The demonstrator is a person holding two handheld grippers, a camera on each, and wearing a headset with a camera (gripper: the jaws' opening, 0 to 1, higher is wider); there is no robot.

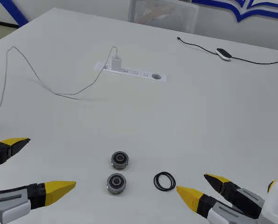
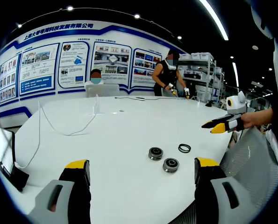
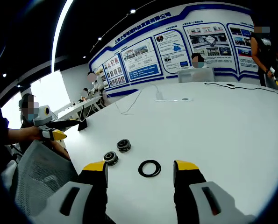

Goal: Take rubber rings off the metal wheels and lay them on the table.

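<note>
Two wheels (image 1: pixel 119 159) sit near your desk's (image 1: pixel 199 116) near edge, rubber rings (image 1: pixel 154 181) lying just beside them; your left hand-held gripper (image 1: pixel 47 163) and right hand-held gripper (image 1: pixel 192 182) gape wide, empty.

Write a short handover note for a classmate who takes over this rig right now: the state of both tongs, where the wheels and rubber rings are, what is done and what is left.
The left tongs are open and empty, left of the wheels.
The right tongs are open and empty, just right of the loose rings.
Both metal wheels sit on the table between the tongs: the far wheel and the near wheel.
Done: the black rubber rings, seemingly two overlapping, lie on the table right of the near wheel.
Left: check whether either wheel carries another ring; too small to tell here.
</note>
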